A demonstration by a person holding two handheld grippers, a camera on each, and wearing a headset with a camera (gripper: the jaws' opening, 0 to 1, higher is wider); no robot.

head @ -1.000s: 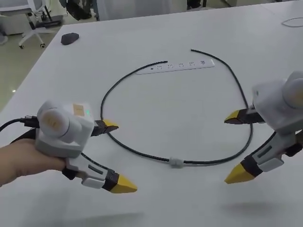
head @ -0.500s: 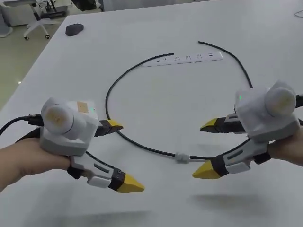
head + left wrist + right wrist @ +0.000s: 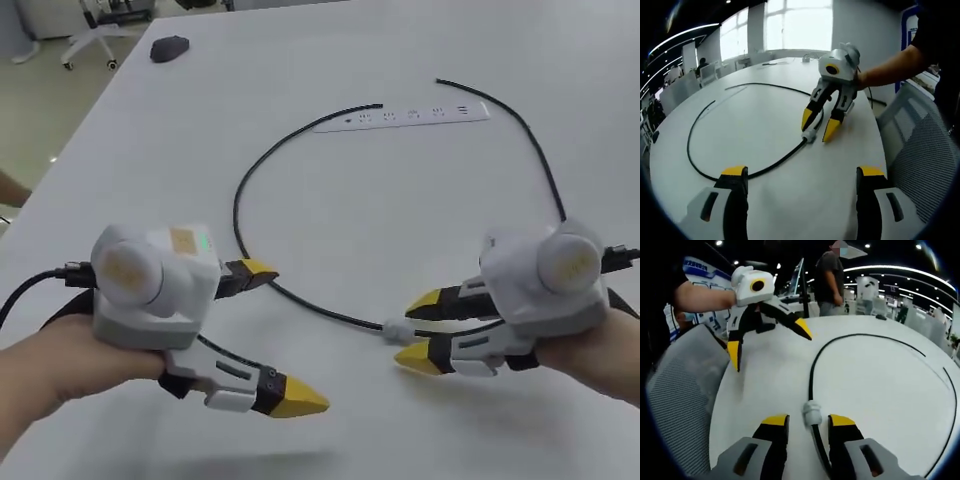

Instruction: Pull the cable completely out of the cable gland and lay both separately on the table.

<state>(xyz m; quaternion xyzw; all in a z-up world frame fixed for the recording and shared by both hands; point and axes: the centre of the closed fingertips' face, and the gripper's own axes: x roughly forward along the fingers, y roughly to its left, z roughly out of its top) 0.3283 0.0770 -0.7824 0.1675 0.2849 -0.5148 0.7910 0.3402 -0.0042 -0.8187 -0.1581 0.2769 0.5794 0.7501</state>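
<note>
Left gripper (image 3: 288, 338): lower left of the head view; white-grey housing, black jaws, yellow pointed tips.
Left markings: tan label (image 3: 181, 240) and green light (image 3: 203, 243) on the housing top.
Right gripper (image 3: 410, 330): lower right; matching white-grey housing, black jaws, yellow tips.
Cables: black left lead (image 3: 30, 285) at the housing rear; black right lead (image 3: 622, 256) likewise.
Clothing: dark short sleeve (image 3: 935, 30), upper right of the left gripper view.

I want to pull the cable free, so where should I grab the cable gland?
Probably across its white body: the cable gland lies flat with the cable running through it, so slide the right claw in along the cable, one jaw each side.
</note>
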